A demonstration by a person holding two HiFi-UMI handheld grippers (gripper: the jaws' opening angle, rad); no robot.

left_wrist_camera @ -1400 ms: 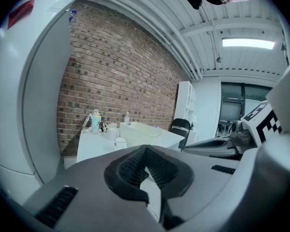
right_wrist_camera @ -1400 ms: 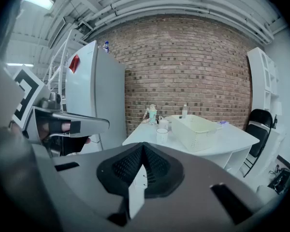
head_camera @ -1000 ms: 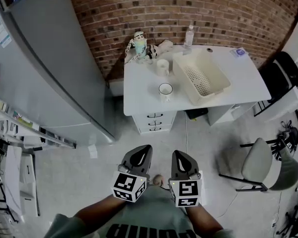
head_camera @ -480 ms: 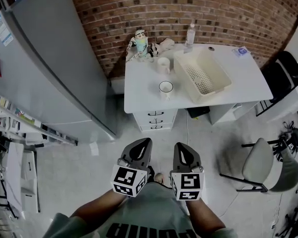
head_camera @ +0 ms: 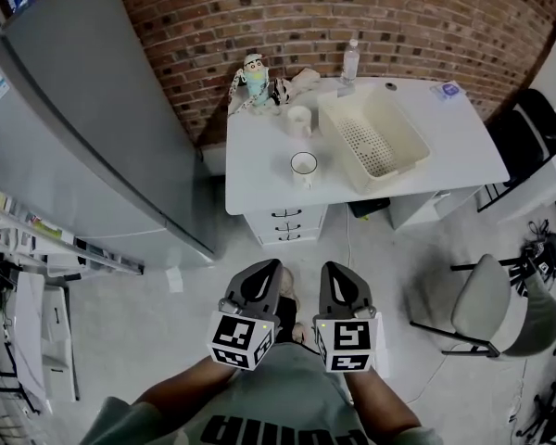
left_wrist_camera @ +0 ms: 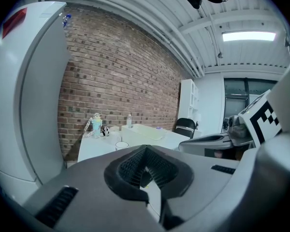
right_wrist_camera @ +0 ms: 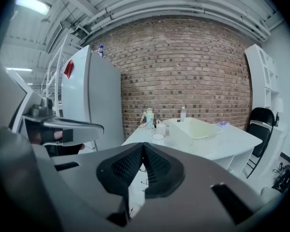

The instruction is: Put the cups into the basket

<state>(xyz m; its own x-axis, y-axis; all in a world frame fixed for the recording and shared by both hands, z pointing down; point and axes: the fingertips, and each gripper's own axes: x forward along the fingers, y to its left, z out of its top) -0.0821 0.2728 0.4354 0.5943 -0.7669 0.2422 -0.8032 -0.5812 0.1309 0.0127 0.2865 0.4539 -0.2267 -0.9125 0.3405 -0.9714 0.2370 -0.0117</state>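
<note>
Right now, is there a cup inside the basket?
No: the near cup and the far cup both stand on the white table, outside the basket.

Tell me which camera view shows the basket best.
The head view: it looks down into the basket, showing its whole rim and perforated floor, with nothing inside. The right gripper view shows the basket small and side-on, beyond the jaws. The left gripper view catches only a pale, distant sliver of the basket on the table.

The left gripper and right gripper have edged toward 12 o'clock, slightly nearer the worktop.
</note>
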